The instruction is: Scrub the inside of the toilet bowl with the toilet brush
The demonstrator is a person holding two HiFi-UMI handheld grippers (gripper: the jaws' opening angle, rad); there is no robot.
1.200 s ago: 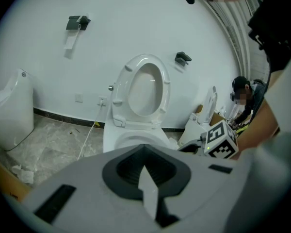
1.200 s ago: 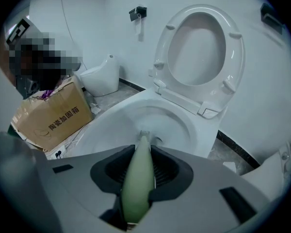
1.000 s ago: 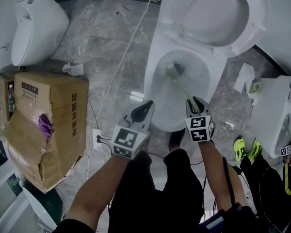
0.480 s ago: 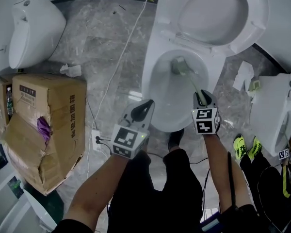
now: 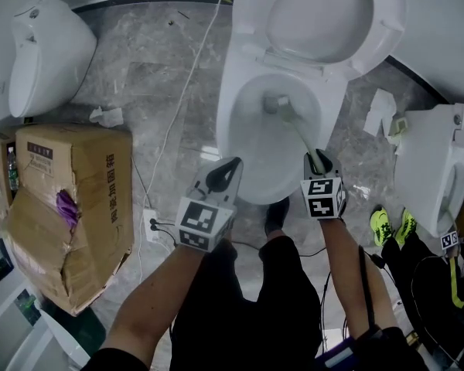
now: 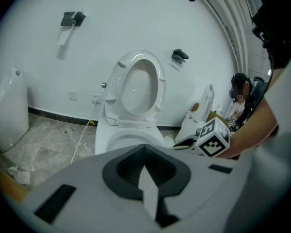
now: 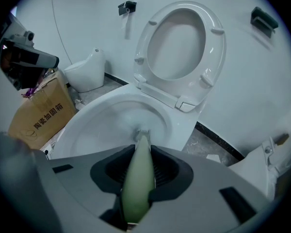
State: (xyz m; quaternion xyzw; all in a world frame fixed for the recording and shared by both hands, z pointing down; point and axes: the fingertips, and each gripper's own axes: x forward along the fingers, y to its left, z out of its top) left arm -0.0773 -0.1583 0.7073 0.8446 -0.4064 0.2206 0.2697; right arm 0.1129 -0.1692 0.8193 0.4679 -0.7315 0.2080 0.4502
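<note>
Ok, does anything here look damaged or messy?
Yes. The cardboard box left of the toilet is torn and caved in, with something purple showing through the tear. Crumpled paper lies on the floor beside it.

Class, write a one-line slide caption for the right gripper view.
Right gripper shut on the pale green toilet brush, its head down inside the toilet bowl.

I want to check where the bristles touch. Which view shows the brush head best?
Head view: the brush head sits unobstructed inside the toilet bowl. The right gripper view shows only its tip beyond the handle; the left gripper view misses it.
</note>
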